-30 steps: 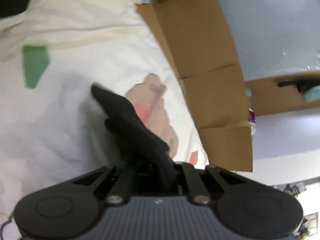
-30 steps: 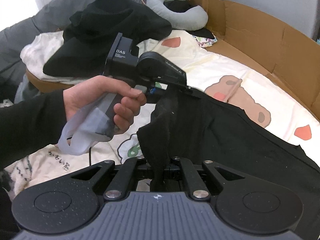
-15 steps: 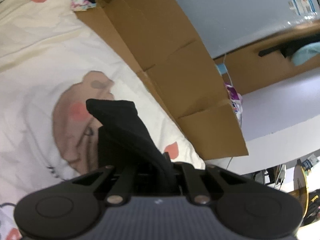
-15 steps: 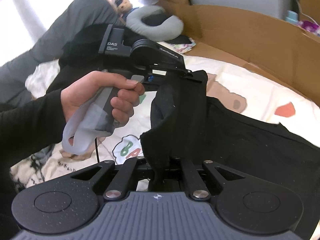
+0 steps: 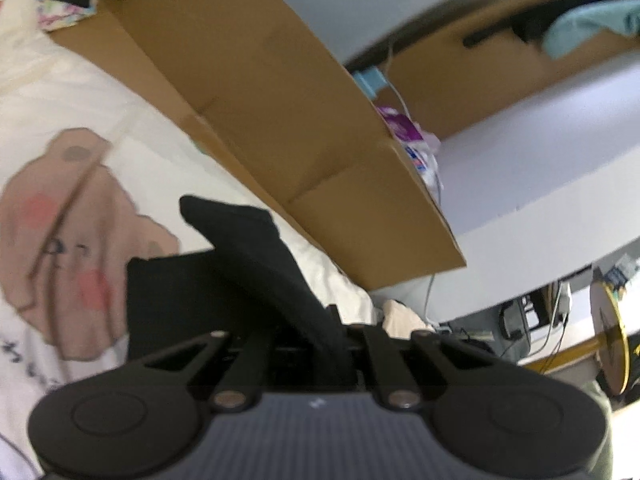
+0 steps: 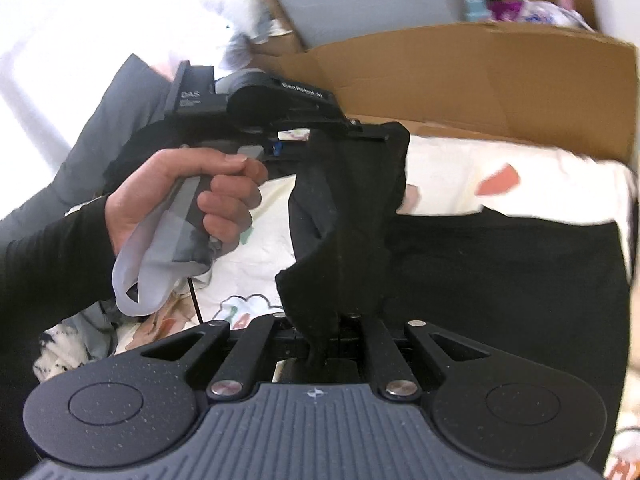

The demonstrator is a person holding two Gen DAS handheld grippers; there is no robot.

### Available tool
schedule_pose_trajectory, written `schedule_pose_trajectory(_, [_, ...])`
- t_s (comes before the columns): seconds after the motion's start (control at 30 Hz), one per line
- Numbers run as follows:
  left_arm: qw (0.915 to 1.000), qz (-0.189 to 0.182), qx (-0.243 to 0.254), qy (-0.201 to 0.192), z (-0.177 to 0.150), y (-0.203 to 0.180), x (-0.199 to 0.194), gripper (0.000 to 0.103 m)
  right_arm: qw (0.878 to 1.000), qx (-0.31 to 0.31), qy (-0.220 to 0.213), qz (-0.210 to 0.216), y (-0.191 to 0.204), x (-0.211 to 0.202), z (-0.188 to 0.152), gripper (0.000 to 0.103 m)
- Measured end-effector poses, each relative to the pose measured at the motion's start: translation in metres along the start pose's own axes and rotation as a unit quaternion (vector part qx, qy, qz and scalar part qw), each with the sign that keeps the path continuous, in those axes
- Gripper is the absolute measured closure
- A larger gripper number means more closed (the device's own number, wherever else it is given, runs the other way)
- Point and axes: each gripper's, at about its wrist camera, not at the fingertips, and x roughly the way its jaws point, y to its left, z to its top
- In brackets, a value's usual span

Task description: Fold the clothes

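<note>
A black garment (image 6: 500,272) lies partly spread on the printed bedsheet (image 6: 460,176), with one edge lifted between both grippers. My right gripper (image 6: 324,340) is shut on a bunched fold of it at the bottom of the right wrist view. A hand (image 6: 192,192) holds my left gripper (image 6: 372,133) higher up, shut on the same edge, so the cloth hangs in a slack band between the two. In the left wrist view the left gripper (image 5: 320,340) pinches the black garment (image 5: 248,248), which sticks up and to the left over the sheet.
A cardboard wall (image 5: 280,100) runs along the far side of the bed, and it also fills the back of the right wrist view (image 6: 480,80). Bags and clutter (image 5: 404,132) lie behind it. Dark grey bedding (image 6: 100,128) is heaped at the left.
Both grippers have carried the lifted edge sideways along the bed toward the end of the cardboard wall. The left one has risen and rolled. The clothes pile and neck pillow have left the right view.
</note>
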Motion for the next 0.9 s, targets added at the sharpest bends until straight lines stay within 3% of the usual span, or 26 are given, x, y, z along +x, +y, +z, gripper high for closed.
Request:
schedule_pose_trajectory(0.2, [0.9995,0.003,0.026,0.019,-0.015,-0.027,0.036,0.098,0.999,0.034,-0.016,-0.014,-0.038,-0.014,-0.023,0.102])
schedule_pose_trajectory(0.5, [0.9954,0.045,0.061,0.058,-0.046,-0.056,0.083,0.098,0.994,0.096,-0.042,-0.015,-0.083,-0.031,-0.056,0.102])
schedule_pose_trajectory(0.67, [0.9872,0.071,0.113,0.088,-0.064,-0.076,0.113,0.098,0.989,0.140,-0.050,-0.024,-0.101,-0.037,-0.076,0.102])
schedule_pose_trajectory(0.9, [0.9694,0.114,0.187,0.111,-0.096,-0.105,0.155,0.098,0.983,0.175,-0.045,-0.040,-0.122,-0.034,-0.097,0.102])
